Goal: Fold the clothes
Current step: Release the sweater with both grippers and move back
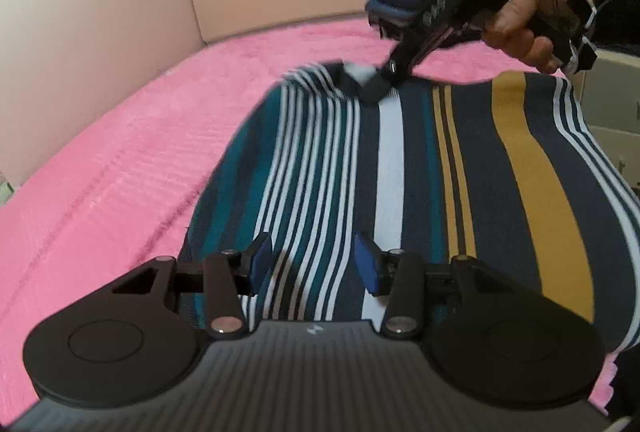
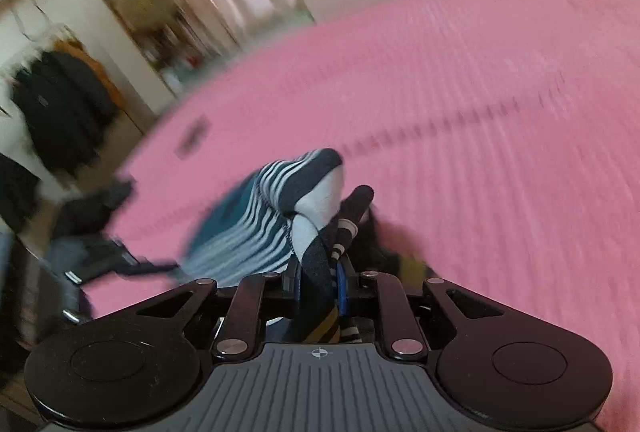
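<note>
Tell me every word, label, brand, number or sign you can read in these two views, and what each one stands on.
No words or numbers can be read in either view.
A small white emblem, no letters, on the left gripper body.
A small round cross-hair mark, no letters, on the right gripper body.
A small dark patch on the pink bedspread: too blurred to read.
The striped garment shows no label.

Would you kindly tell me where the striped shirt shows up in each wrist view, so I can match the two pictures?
Left wrist view: the striped shirt fills the centre, spread flat on the pink bedspread, its far edge pinched by the right gripper.
Right wrist view: the shirt sits at lower centre, a bunched fold rising from between the closed pads.
Shared landmark: the pink bedspread.
</note>
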The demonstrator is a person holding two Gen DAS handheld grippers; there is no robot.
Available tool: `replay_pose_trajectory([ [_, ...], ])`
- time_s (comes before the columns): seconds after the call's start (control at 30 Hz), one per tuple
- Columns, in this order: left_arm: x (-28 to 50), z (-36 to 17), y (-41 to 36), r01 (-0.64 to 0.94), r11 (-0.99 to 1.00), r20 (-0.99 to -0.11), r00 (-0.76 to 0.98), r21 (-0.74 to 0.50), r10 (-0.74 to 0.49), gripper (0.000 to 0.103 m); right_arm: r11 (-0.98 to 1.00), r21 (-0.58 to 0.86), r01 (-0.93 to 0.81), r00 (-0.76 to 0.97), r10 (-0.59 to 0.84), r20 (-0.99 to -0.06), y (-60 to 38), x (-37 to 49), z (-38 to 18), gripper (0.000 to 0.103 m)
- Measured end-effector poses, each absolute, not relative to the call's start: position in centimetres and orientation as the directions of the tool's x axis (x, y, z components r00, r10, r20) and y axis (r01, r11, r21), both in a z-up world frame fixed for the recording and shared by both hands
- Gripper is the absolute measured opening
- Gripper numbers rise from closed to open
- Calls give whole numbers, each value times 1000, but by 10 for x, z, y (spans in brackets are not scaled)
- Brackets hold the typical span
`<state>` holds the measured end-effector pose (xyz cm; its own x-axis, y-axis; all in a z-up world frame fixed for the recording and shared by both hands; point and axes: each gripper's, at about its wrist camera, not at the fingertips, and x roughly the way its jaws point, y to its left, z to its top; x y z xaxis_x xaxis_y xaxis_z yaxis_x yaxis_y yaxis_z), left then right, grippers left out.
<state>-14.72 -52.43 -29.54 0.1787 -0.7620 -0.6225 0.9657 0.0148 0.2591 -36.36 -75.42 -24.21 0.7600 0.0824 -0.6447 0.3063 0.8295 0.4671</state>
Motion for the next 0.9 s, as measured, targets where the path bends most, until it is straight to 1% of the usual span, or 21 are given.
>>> replay_pose_trajectory([
  [0.03,-146,-299,-529,967,13,-634,178,256,-752,41,822,472,319,745,90,-660,-757,-362,-254,15],
  [0.07,-144,-302,-532,969,16,-645,177,247,-744,41,803,500,325,751,102,-653,-762,-363,-262,15],
  [0.13,-139,-304,-535,977,37,-655,169,210,-736,42,756,564,333,777,119,-618,-769,-372,-267,21],
  [0.17,-137,-302,-535,979,46,-658,166,196,-735,42,756,561,338,779,110,-617,-768,-376,-264,22],
  [0.23,-135,-298,-532,980,55,-657,170,192,-735,42,795,489,360,761,53,-647,-759,-387,-250,28],
  [0.33,-133,-293,-522,973,72,-651,200,219,-732,42,825,414,384,756,-24,-654,-738,-412,-225,29],
  [0.4,-133,-287,-516,973,89,-641,209,215,-739,42,820,416,393,777,-55,-627,-721,-441,-212,29],
  [0.47,-137,-284,-511,977,97,-637,197,188,-745,42,797,450,402,802,-70,-593,-702,-466,-205,30],
  [0.53,-142,-284,-508,982,98,-641,181,163,-746,43,746,519,418,819,-63,-570,-687,-494,-217,31],
  [0.63,-154,-296,-513,975,84,-662,202,205,-722,44,692,527,493,762,-51,-646,-669,-522,-255,31],
  [0.67,-154,-298,-514,973,84,-663,209,216,-719,44,675,530,513,756,-63,-652,-667,-531,-262,31],
  [0.77,-153,-294,-516,972,116,-670,226,205,-707,44,615,565,550,772,-116,-625,-660,-557,-264,32],
  [0.8,-155,-290,-514,968,118,-665,237,220,-709,44,601,573,558,779,-142,-610,-657,-563,-261,40],
  [0.83,-157,-287,-510,964,111,-657,247,242,-712,44,586,581,565,786,-168,-595,-654,-569,-257,55],
  [0.87,-160,-285,-506,960,107,-650,256,260,-715,44,568,591,573,791,-196,-579,-650,-574,-255,63],
  [0.9,-161,-284,-503,957,108,-645,262,269,-718,44,551,608,571,802,-218,-556,-647,-579,-255,66],
])
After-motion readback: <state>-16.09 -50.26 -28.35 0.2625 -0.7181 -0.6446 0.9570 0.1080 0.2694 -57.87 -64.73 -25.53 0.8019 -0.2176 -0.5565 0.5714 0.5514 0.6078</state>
